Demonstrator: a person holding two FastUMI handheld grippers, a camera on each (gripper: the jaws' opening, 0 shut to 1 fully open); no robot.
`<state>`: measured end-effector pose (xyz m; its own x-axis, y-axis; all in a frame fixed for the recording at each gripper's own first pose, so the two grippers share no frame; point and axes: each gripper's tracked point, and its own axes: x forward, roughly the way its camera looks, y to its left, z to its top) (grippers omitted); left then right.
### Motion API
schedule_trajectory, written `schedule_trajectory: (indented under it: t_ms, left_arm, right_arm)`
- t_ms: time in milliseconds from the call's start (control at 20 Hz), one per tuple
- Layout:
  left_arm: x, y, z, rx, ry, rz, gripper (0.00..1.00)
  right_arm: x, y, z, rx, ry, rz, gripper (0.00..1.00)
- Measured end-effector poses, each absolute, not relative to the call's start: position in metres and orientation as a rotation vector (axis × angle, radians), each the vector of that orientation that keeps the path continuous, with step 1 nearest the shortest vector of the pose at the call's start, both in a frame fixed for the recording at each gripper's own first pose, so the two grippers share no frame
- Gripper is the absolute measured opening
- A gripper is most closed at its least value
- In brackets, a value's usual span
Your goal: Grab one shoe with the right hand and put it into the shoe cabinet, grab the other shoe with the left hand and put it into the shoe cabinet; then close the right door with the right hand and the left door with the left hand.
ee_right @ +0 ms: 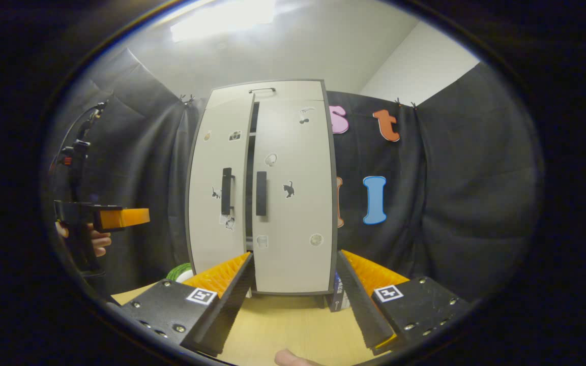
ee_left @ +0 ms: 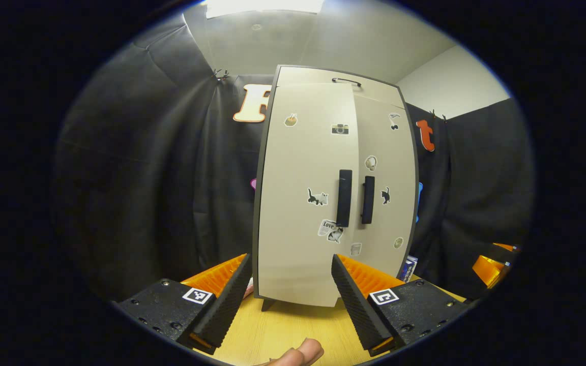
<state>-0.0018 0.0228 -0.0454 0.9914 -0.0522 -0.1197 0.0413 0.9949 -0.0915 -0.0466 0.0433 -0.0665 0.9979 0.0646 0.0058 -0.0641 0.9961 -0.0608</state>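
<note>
- Left gripper view: left tongs (ee_left: 291, 292) spread, empty, facing the shoe cabinet (ee_left: 333, 188) on the tabletop (ee_left: 283, 330); left door (ee_left: 303, 193) nearly shut, likely awaiting a final push.
- Right gripper view: right tongs (ee_right: 293, 300) spread, empty; right door (ee_right: 293, 198) looks closed, a dark gap beside it. Shoes presumably inside.

One shoe cabinet (ee_right: 265, 188) standing on one wooden table (ee_right: 293, 325). Two cabinet doors: left door (ee_right: 219, 203), right door (ee_right: 295, 203). Two vertical door handles (ee_right: 227, 191), one per door; one top carry handle (ee_right: 262, 90). Two handheld grippers: left gripper (ee_left: 290, 297), right gripper (ee_right: 293, 297). Stickers on the doors: about ten, small.
</note>
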Motion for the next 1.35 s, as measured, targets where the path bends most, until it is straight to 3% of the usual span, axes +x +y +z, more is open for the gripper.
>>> schedule_trajectory:
  t_ms: [100,150,1250,1350]
  left_arm:
    - [-0.012,0.019,-0.052,-0.085,0.115,-0.042,0.93]
    - [-0.019,0.016,-0.062,-0.093,0.13,-0.038,0.96]
    - [-0.038,-0.013,-0.087,-0.071,0.213,-0.093,0.94]
    - [-0.04,-0.016,-0.086,-0.081,0.212,-0.103,0.97]
  right_arm:
    - [-0.045,0.047,-0.07,-0.052,-0.002,0.074,0.96]
    - [-0.043,0.048,-0.073,-0.045,-0.001,0.076,0.96]
    - [-0.046,0.03,-0.085,0.001,0.016,0.072,0.96]
    - [-0.047,0.027,-0.085,0.007,0.014,0.074,0.96]
